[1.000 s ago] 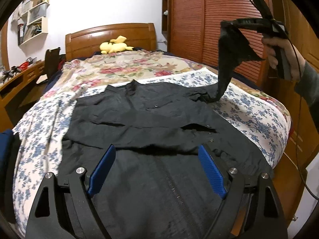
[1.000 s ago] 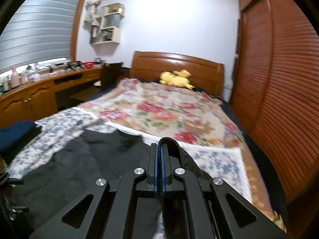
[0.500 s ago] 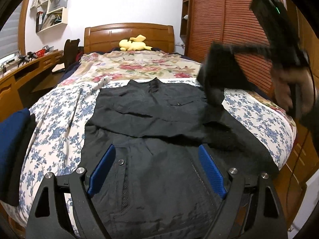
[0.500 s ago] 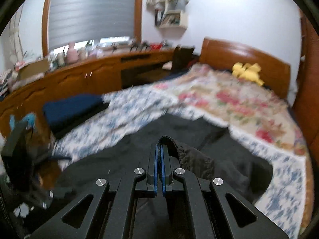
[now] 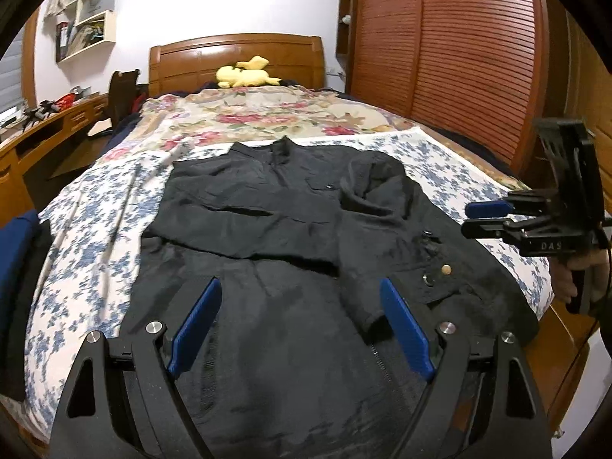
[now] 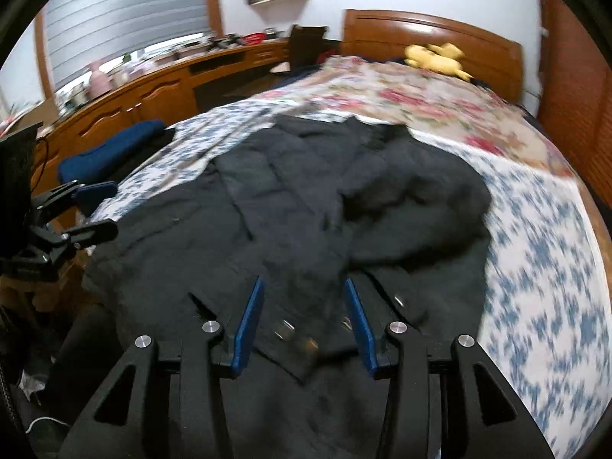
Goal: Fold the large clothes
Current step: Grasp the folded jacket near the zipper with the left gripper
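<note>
Left wrist view: a black jacket lies flat on the bed, on a sheet with blue flowers. Its collar points to the headboard, and both sleeves are folded in across its front. The left gripper hangs over the bottom part of the jacket. Its two blue fingers are spread wide. The cloth lies under and between them, but they do not pinch it. The cuff of one sleeve ends just beside the finger on the right of the picture.

At the right edge, a hand holds the right gripper above the side of the bed, just past the jacket's edge. Its fingers are a little apart, and nothing is between them.

In the right wrist view, the picture is blurred. The right gripper has its jaws opening. Jacket cloth with metal snaps lies below the gap, and the pads do not press on it. The left gripper shows at the left edge with its fingers apart. A yellow plush toy sits by the headboard, and a blue bundle lies at the bed's left side.
</note>
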